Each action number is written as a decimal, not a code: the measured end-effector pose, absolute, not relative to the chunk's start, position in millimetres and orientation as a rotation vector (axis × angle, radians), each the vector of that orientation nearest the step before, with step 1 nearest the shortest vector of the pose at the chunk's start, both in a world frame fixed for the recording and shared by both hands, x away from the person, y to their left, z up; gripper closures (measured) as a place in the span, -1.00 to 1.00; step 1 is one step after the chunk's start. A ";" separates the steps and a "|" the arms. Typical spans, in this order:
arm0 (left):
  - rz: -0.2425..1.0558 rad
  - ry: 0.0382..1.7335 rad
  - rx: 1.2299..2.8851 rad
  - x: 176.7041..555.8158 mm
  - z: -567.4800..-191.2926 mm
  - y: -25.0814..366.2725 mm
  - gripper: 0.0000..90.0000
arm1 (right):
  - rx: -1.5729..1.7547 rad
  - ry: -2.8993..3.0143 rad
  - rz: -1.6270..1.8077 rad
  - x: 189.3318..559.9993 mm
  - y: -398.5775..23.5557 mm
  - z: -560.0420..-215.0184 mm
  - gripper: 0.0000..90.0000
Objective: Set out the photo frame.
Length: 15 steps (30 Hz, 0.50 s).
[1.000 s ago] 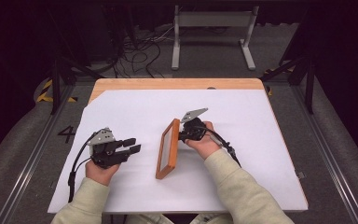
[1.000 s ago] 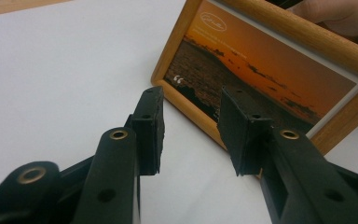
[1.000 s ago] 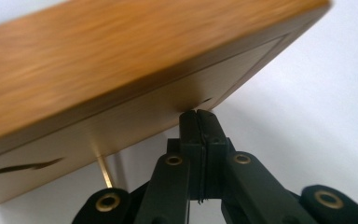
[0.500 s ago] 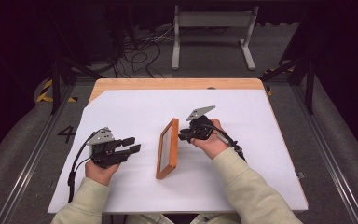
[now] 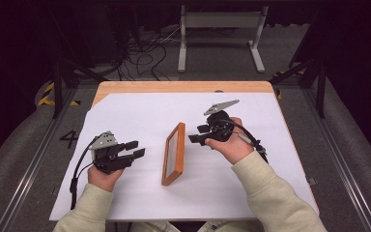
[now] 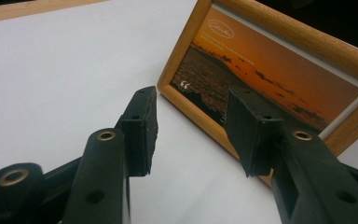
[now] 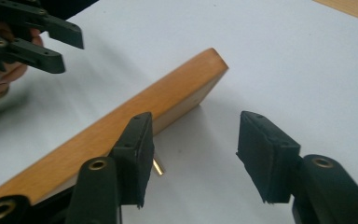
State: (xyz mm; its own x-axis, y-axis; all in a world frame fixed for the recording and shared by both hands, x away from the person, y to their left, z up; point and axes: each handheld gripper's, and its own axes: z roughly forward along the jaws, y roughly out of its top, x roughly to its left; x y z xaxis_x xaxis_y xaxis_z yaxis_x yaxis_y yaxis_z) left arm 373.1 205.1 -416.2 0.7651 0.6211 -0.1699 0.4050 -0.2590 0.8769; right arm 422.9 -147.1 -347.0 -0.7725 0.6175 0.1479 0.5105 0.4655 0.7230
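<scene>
A wooden picture frame point(image 5: 174, 153) stands on its long edge on the white sheet, leaning, with a sunset photo point(image 6: 270, 79) facing left. My left gripper point(image 5: 136, 149) lies left of it, pointing at the photo. Its jaws have just been opening, and nothing is between the pads point(image 6: 191, 126). My right gripper point(image 5: 196, 134) hovers right of the frame's far end, clear of it. Its jaws have also just been opening and hold nothing point(image 7: 193, 154). The frame's plain back point(image 7: 135, 121) runs past the left jaw, with a small brass pin point(image 7: 158, 166) below it.
The white sheet point(image 5: 251, 183) covers a wooden table point(image 5: 174, 87) whose far edge shows bare. On the floor beyond are cables point(image 5: 140, 48) and a grey metal stand point(image 5: 220, 21). Floor rails run along both sides of the table.
The right gripper let go of the frame's far top edge, opened, and rose away to the right. The frame stays standing. The left gripper kept its place and opened a little wider.
</scene>
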 end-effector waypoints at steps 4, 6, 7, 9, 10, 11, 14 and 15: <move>0.254 0.787 1.890 373.1 -416.3 205.7 0.20 | 1.000 2.596 1.156 416.5 -138.9 -336.5 -0.10; 0.259 0.788 1.891 373.0 -416.4 205.6 0.20 | 1.004 2.602 1.148 414.7 -135.9 -333.7 -0.15; 0.261 0.787 1.894 373.3 -416.6 205.5 0.20 | 1.006 2.608 1.146 414.2 -134.3 -332.8 -0.19; 0.258 0.789 1.897 373.4 -416.8 205.1 0.20 | 1.018 2.632 1.143 413.6 -130.2 -332.7 -0.26; 0.256 0.787 1.899 373.4 -416.8 204.9 0.20 | 1.022 2.643 1.138 413.3 -128.1 -333.1 -0.28; 0.256 0.787 1.899 373.4 -416.8 204.9 0.20 | 1.022 2.643 1.138 413.3 -128.1 -333.1 -0.28; 0.250 0.795 1.898 372.8 -417.0 204.5 0.20 | 1.011 2.662 1.117 412.8 -122.0 -334.7 -0.38; 0.249 0.794 1.898 372.9 -417.0 204.6 0.20 | 1.012 2.666 1.111 412.9 -119.3 -336.0 -0.40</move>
